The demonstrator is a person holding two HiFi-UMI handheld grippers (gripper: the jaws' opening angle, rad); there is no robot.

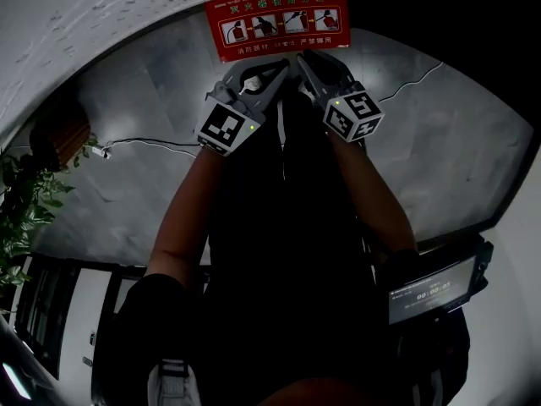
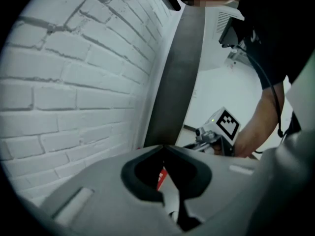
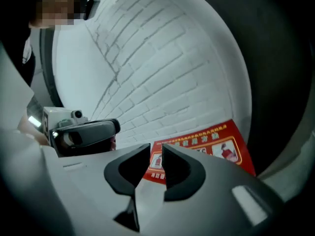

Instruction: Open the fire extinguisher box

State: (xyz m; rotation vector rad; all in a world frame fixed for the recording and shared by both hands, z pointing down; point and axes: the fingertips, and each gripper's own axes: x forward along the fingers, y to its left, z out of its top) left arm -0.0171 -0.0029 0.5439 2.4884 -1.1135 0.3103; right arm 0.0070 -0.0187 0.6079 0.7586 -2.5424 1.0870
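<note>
Head view placed red fire extinguisher box [image 1: 275,19] far centre, closed, both grippers just near it. Only own views showed jaws: left gripper [image 2: 164,146] clenched, empty; right gripper [image 3: 156,150] slightly released, empty.

The head view looks steeply down onto the red label [image 1: 276,22], which the right gripper view faces from close by; both gripper views share the brick wall [image 2: 74,82].
</note>
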